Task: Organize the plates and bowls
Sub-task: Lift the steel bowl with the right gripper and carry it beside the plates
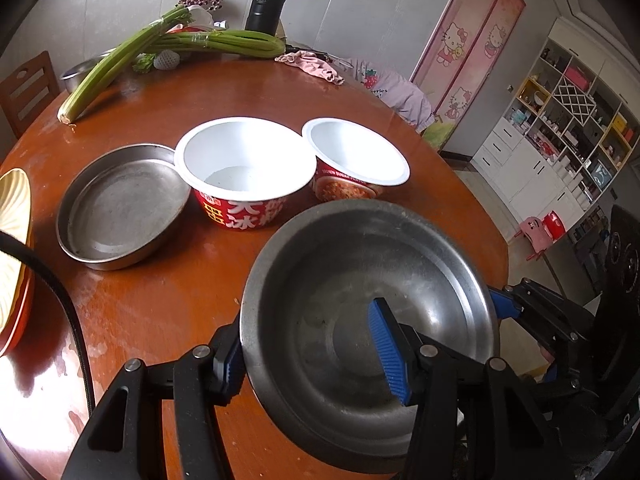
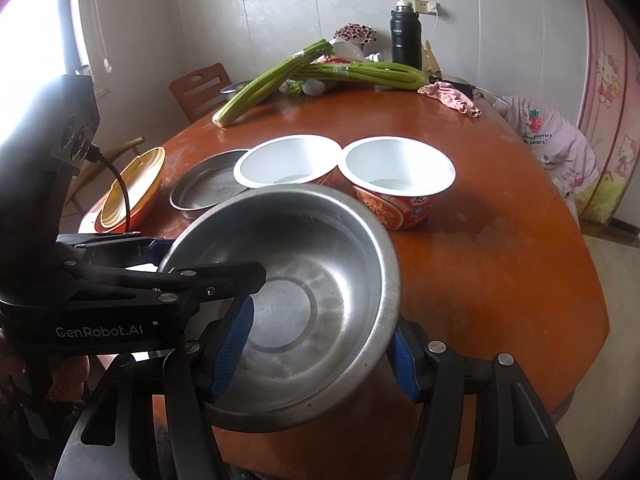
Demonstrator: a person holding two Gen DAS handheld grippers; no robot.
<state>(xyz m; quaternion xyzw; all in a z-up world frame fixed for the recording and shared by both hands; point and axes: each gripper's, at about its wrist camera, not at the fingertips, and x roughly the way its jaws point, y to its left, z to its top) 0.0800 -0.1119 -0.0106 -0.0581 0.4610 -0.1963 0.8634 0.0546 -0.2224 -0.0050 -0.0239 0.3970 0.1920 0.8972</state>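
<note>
Both grippers hold one steel bowl (image 1: 360, 280) above the near edge of the round wooden table (image 1: 168, 304). My left gripper (image 1: 312, 356) is shut on the bowl's left wall, one blue pad outside, one inside. My right gripper (image 2: 320, 352) is shut on the bowl (image 2: 304, 264) across its right wall. The right gripper also shows at the bowl's far rim in the left wrist view (image 1: 508, 304). Beyond stand two empty red noodle bowls (image 1: 244, 172) (image 1: 352, 160), a flat steel plate (image 1: 120, 208) and a yellow-and-red plate (image 1: 12, 240) at the left edge.
Celery stalks (image 1: 160, 48), a black flask (image 1: 264, 4), a pink cloth (image 1: 316, 66) and a small steel basin (image 1: 76, 74) lie at the table's far side. A wooden chair (image 1: 28, 88) stands at the left. A shelf unit (image 1: 560, 120) stands at the right.
</note>
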